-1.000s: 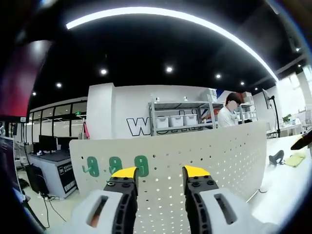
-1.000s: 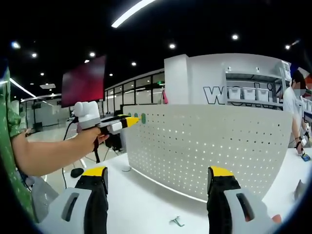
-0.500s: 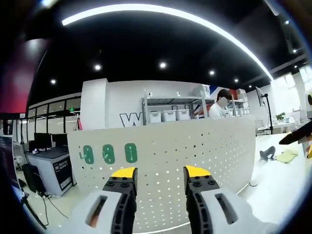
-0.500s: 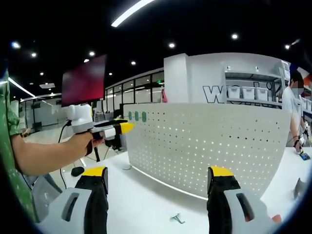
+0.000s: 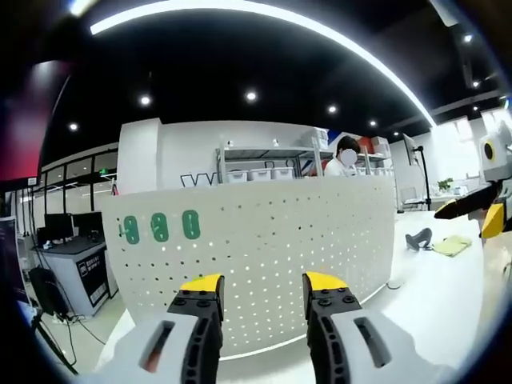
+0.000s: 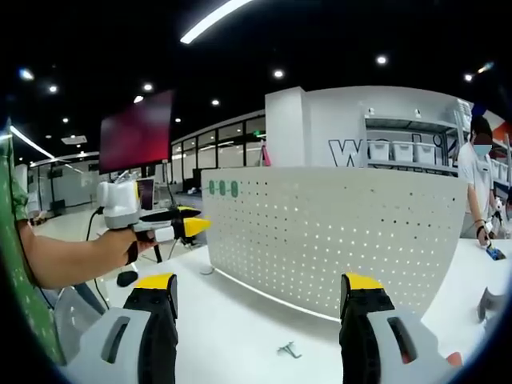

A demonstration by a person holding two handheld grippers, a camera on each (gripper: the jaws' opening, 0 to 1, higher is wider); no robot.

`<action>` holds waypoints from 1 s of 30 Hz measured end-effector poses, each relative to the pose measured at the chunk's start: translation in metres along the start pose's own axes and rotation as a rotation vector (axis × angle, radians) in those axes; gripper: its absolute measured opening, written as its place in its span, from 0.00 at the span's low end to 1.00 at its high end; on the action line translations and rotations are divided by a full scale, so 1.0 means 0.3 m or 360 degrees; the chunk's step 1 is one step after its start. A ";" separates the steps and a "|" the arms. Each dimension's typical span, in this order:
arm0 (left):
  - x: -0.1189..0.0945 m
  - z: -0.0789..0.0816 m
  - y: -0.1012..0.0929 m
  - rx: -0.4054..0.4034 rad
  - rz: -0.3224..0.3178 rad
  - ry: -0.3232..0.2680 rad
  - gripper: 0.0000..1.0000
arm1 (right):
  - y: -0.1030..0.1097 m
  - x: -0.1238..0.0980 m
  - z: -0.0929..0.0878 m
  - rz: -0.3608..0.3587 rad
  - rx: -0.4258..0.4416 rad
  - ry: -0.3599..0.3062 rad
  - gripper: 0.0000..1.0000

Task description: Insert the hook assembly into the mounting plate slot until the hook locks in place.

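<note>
Left tool (image 5: 257,282) backed off the pegboard (image 5: 264,240); both tools gape empty. Next: grab the hook (image 6: 288,350) on the counter (image 6: 240,320).

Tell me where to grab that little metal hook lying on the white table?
Probably best by its longer straight leg, coming down from above with the right hand-held gripper. The hook lies flat and thin on the table, so open jaws could straddle it from the top. It is too small to see finer details.
</note>
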State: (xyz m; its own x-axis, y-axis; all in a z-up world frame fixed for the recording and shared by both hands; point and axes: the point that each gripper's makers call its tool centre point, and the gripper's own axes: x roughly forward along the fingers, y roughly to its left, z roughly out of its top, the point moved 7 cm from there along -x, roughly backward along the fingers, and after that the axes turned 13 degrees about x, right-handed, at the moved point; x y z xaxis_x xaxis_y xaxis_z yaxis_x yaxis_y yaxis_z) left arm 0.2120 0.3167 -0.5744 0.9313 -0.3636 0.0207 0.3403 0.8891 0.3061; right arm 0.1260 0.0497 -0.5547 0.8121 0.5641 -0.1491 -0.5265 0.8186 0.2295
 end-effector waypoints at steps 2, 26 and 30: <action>-0.013 -0.009 -0.015 -0.0004 -0.0017 0.0015 0.41 | 0.000 -0.008 -0.004 -0.0006 0.0002 0.0001 0.85; -0.174 -0.109 -0.214 -0.0038 -0.0209 0.0151 0.40 | -0.025 -0.092 -0.093 -0.0077 0.0061 0.0061 0.84; -0.197 -0.128 -0.254 -0.0049 -0.0253 0.0177 0.40 | -0.023 -0.096 -0.099 -0.0077 0.0067 0.0064 0.84</action>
State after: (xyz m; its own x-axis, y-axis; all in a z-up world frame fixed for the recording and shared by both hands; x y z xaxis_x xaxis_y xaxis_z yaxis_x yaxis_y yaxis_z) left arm 0.1361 0.2811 -0.6355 0.8735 -0.4688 -0.1313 0.4865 0.8315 0.2680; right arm 0.0989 0.0310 -0.5805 0.8251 0.5287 -0.1992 -0.4752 0.8402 0.2614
